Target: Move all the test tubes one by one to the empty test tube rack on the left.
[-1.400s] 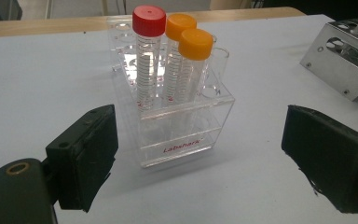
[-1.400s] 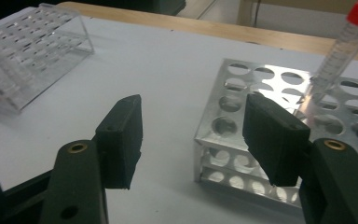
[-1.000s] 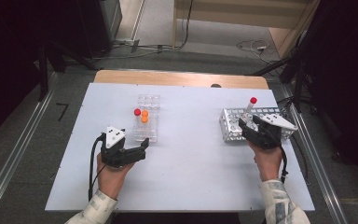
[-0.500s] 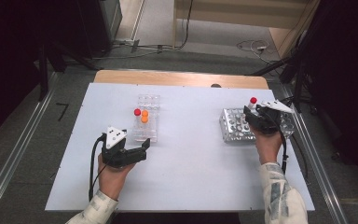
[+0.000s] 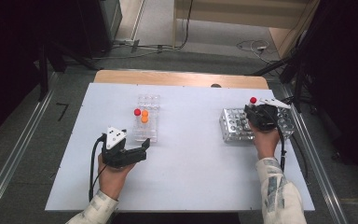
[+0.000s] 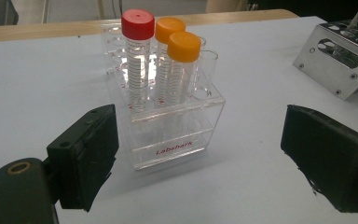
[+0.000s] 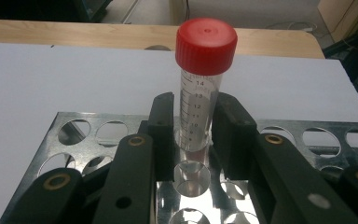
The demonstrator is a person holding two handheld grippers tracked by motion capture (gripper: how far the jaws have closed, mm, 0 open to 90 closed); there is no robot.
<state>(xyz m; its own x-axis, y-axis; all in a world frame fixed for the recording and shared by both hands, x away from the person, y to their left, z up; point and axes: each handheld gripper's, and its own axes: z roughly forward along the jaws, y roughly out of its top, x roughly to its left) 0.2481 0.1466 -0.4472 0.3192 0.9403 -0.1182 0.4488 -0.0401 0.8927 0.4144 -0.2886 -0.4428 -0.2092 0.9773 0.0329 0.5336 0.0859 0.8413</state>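
Black jaws of the right gripper (image 7: 193,135) have just been closing and are now clamping the red-capped tube (image 7: 201,88), which is standing upright in a hole of the metal rack (image 7: 93,135) at the worktop's (image 5: 200,163) right side. Left gripper (image 6: 200,163) is sitting with jaws wide apart, nothing between them, facing the clear rack (image 6: 168,126) of capped tubes just beyond.

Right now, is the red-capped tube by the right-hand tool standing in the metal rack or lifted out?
In: the red-capped tube stands upright in a hole of the metal rack, between the right gripper's just-closed jaws.
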